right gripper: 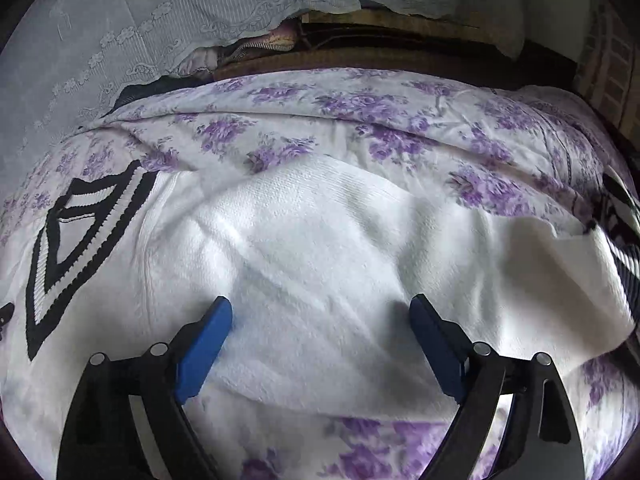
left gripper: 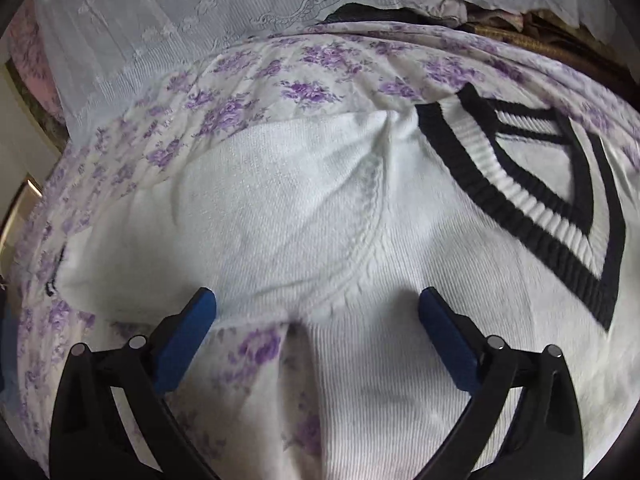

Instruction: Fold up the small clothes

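**White sweater flat on the floral bed**

A white knit sweater [left gripper: 320, 208] with a black-and-white striped V-neck collar [left gripper: 532, 184] lies spread on a bed sheet [left gripper: 248, 92] printed with purple flowers. The left gripper [left gripper: 318, 300] and right gripper [right gripper: 322, 308] both hover above it, blue pads spread wide, pinching nothing. No readable writing or label shows.

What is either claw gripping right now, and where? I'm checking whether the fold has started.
Nothing. The left claw and right claw both stand open above the white sweater.
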Motion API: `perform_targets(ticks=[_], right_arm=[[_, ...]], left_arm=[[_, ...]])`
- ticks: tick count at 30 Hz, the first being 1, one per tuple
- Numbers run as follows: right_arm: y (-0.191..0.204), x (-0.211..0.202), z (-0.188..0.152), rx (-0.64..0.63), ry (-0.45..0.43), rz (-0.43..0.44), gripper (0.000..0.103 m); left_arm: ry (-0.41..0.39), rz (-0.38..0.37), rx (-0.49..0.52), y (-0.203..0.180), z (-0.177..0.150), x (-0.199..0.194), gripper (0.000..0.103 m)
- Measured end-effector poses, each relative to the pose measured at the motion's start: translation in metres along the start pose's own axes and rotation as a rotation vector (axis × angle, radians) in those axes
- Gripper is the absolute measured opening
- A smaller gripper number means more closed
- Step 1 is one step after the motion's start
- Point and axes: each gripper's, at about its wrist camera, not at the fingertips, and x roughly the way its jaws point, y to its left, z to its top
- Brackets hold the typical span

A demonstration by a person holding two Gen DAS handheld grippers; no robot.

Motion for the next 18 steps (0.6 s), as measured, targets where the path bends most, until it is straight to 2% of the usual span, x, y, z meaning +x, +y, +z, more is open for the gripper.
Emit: perform_targets(ticks=[1,3,6,10,14,16,18], right_arm=[[-0.009,-0.014,-0.004,0.045,-0.043,-0.022,0.084],[-0.032,-0.047,-0.012,0.116,-0.148,-0.017,0.083],[-0.069,-0.081,-0.021,0.217,-0.199,-0.018,0.078],[-0.120,-0.090,-0.046,0.402,-0.169,-0.024,0.075],[-0.155,-0.072,-0.056,0.596,-0.144,0.020,0.075],[-0.156,-0.049,-0.051,0.608,-0.117,0.044,0.076],[-0.152,-0.035,-0.042,0.587,-0.113,0.021,0.076]], left_arm=[[-0.003,0.003,0.006,-0.002,-0.003,-0.004,0.099],[-0.012,-0.005,0.000,-0.001,-0.007,-0.010,0.099],[-0.021,-0.027,-0.005,0.000,-0.009,-0.015,0.099],[-0.016,-0.023,-0.004,-0.002,-0.010,-0.014,0.098],[-0.069,-0.074,0.000,-0.006,-0.008,-0.033,0.098],[-0.094,-0.101,0.016,-0.014,-0.005,-0.045,0.098],[-0.095,-0.139,0.049,-0.030,0.004,-0.054,0.098]])
